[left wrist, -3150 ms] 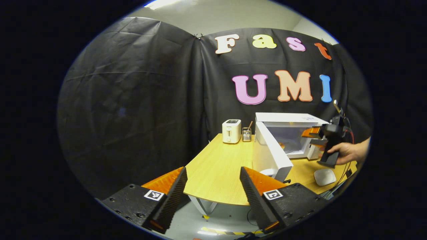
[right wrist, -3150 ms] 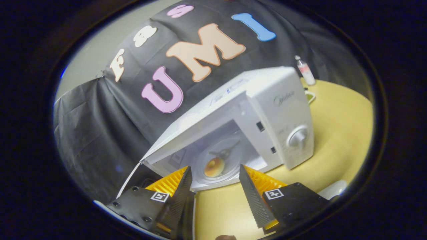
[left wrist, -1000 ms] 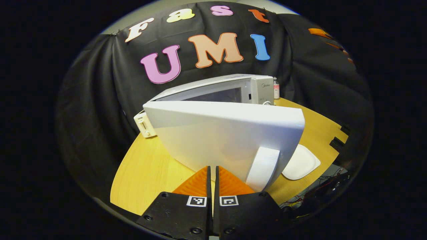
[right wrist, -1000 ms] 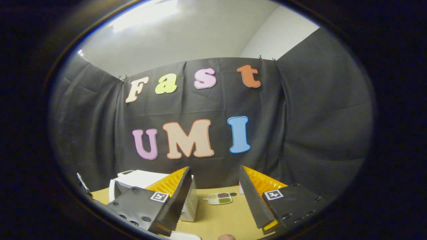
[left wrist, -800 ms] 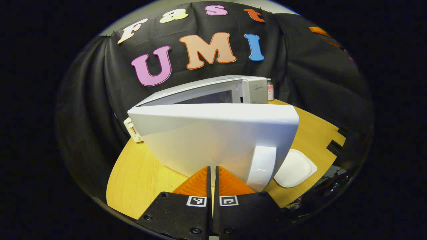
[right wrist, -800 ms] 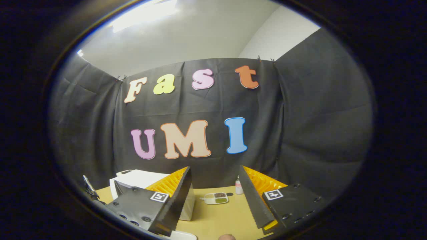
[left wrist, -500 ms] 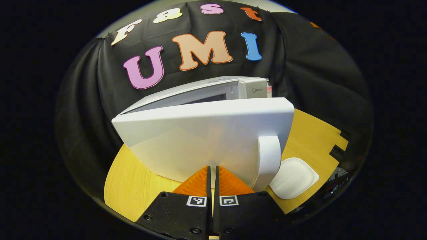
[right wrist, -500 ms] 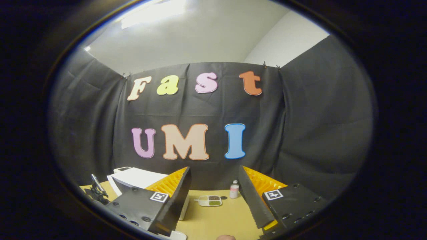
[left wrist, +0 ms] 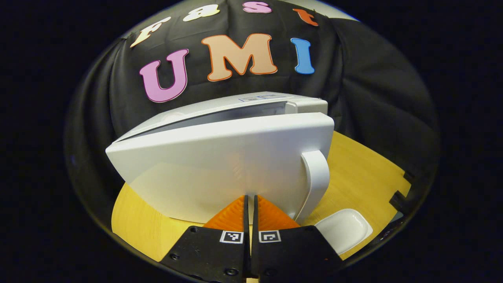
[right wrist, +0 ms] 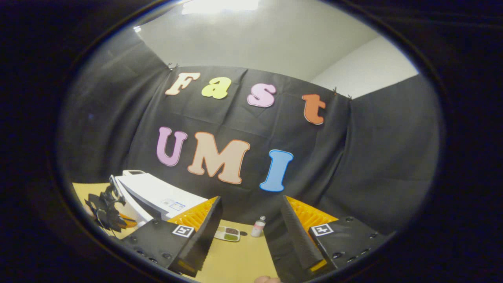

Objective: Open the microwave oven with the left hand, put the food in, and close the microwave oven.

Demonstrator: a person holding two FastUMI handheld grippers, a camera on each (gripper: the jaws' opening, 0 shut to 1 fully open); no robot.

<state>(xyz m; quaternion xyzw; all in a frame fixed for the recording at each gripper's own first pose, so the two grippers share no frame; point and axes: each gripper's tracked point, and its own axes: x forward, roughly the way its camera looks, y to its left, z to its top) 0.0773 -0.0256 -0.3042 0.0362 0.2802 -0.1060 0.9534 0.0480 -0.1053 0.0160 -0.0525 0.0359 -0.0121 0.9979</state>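
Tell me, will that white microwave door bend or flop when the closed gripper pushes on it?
Probably not. The microwave door looks like one thick, rigid panel, so it should swing on its hinge rather than flex. Its glossy face may let the shut left gripper slide sideways. A gap remains along the top toward the microwave, so it likely needs a last firm press to latch.

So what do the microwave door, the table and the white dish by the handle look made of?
Door: likely glossy white plastic, with soft highlights along its top edge. Table: pale wood or wood-look laminate, fine grain lines, matte. Dish: smooth white, ceramic or plastic; cannot tell which.
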